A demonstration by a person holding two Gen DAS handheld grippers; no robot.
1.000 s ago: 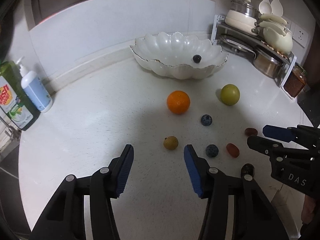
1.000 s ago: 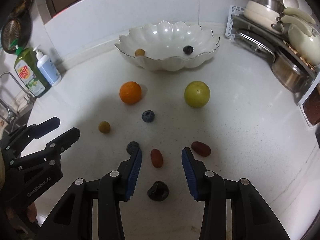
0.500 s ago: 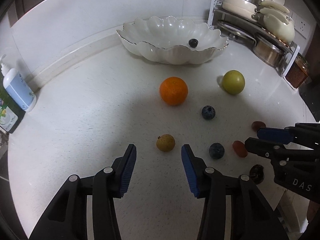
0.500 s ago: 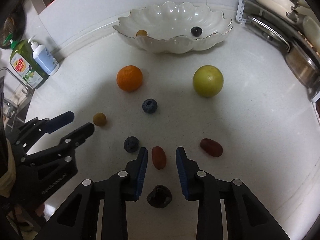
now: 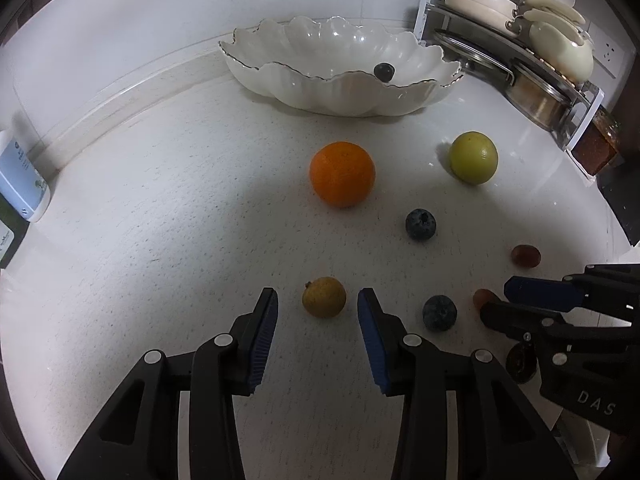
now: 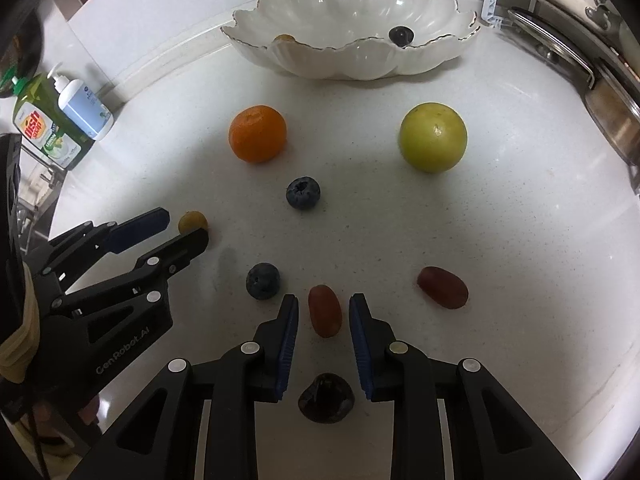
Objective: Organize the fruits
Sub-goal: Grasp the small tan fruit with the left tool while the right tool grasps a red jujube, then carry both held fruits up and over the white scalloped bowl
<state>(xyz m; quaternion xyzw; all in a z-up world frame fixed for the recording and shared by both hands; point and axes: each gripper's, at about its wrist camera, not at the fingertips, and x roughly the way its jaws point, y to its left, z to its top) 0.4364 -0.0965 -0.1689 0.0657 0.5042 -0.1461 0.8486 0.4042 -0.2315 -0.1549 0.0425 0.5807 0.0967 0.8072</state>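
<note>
One white scalloped bowl sits on the counter, holding two small fruits: one dark blueberry and one yellow-brown fruit. Outside the bowl lie eight: one orange, one green-yellow round fruit, two blueberries, two red grapes, one yellow-brown fruit, one dark wrinkled fruit. Two soap bottles stand apart.
</note>
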